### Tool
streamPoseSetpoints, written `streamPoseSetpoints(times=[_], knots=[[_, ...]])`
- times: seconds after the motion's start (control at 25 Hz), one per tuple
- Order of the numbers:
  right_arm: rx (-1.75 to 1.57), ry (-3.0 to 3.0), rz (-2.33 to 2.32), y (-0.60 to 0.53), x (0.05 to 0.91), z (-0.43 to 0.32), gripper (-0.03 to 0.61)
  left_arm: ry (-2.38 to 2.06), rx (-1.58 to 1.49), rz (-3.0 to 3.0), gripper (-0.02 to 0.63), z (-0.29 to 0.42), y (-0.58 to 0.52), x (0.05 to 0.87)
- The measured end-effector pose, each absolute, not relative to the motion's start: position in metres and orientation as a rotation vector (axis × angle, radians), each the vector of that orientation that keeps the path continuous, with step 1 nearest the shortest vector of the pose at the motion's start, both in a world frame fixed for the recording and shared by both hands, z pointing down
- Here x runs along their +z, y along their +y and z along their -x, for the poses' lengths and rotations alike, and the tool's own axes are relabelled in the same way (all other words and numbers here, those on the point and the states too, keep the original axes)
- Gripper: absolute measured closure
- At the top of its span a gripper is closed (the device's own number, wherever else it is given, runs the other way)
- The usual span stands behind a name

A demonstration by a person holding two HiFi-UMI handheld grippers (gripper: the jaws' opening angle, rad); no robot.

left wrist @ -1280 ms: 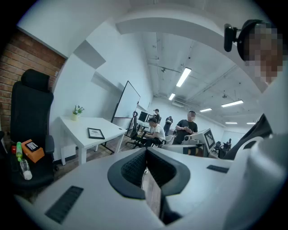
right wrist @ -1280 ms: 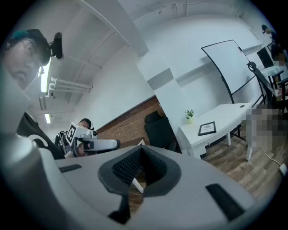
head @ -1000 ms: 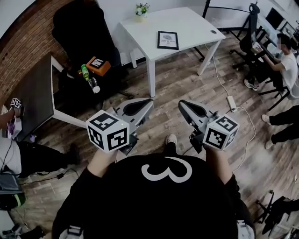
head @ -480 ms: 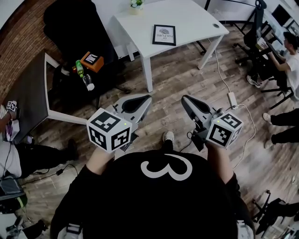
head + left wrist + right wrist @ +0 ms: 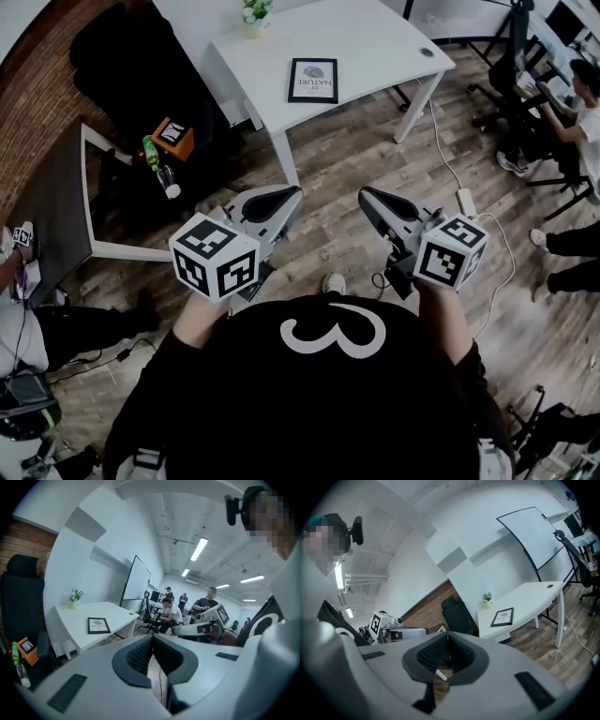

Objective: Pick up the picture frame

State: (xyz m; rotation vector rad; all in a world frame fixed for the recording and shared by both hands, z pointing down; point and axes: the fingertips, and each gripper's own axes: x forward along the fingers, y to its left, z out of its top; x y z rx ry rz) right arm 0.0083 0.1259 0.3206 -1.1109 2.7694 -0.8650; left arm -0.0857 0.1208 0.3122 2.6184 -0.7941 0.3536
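Picture frame, flat on the white table at twelve o'clock, has been approached slightly; left gripper and right gripper are carried closed and empty, well short of it.

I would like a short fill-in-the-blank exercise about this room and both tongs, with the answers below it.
The picture frame lies flat on the ____ table.
The left tongs and the right tongs are both ____, holding nothing.
The person's black shirt bears the number ____.
Answers: white; shut; 3.
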Motion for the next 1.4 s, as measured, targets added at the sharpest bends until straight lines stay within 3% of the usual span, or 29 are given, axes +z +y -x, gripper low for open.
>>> streamPoseSetpoints(times=[0.64, 1.4], knots=[[-0.810, 2.776, 1.113, 0.085, 0.309, -0.068, 0.554, -0.771, 0.328, -2.651, 0.598, 0.019, 0.079, 0.291], [-0.806, 2.746, 1.153, 0.067, 0.314, -0.079, 0.554, -0.717, 0.327, -2.660, 0.598, 0.003, 0.061, 0.294]])
